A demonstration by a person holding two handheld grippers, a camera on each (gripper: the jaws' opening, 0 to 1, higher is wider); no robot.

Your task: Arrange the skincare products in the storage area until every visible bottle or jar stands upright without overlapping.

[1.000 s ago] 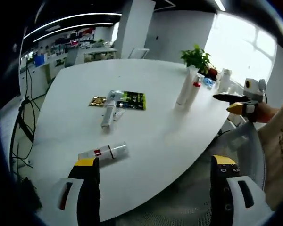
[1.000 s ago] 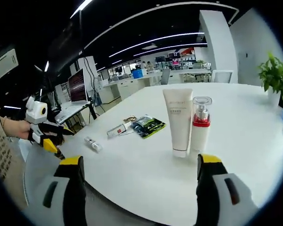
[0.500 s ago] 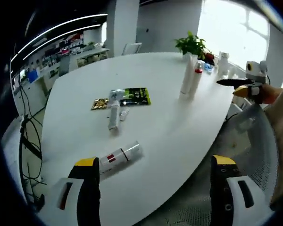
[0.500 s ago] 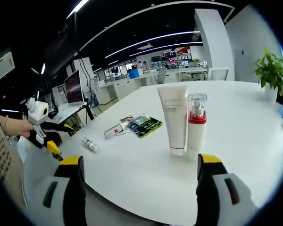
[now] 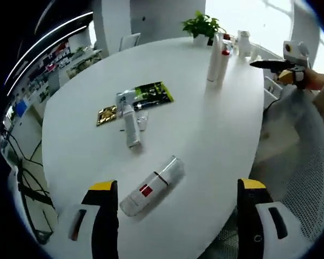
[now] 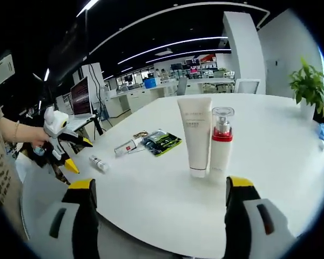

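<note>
white table [image 5: 216, 124]; white tube [image 6: 194, 135]; red-collared pump bottle [image 6: 221, 141]; green sachet [image 5: 154, 93].

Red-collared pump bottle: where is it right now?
In the right gripper view, the pump bottle stands upright mid-table, right beside the white tube, ahead of the right claw.

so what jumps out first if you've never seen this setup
On the white table, a white tube and a red-collared pump bottle stand upright side by side. Nearer the left gripper, a white bottle with a red label lies on its side, another lying flat by a green sachet.
</note>
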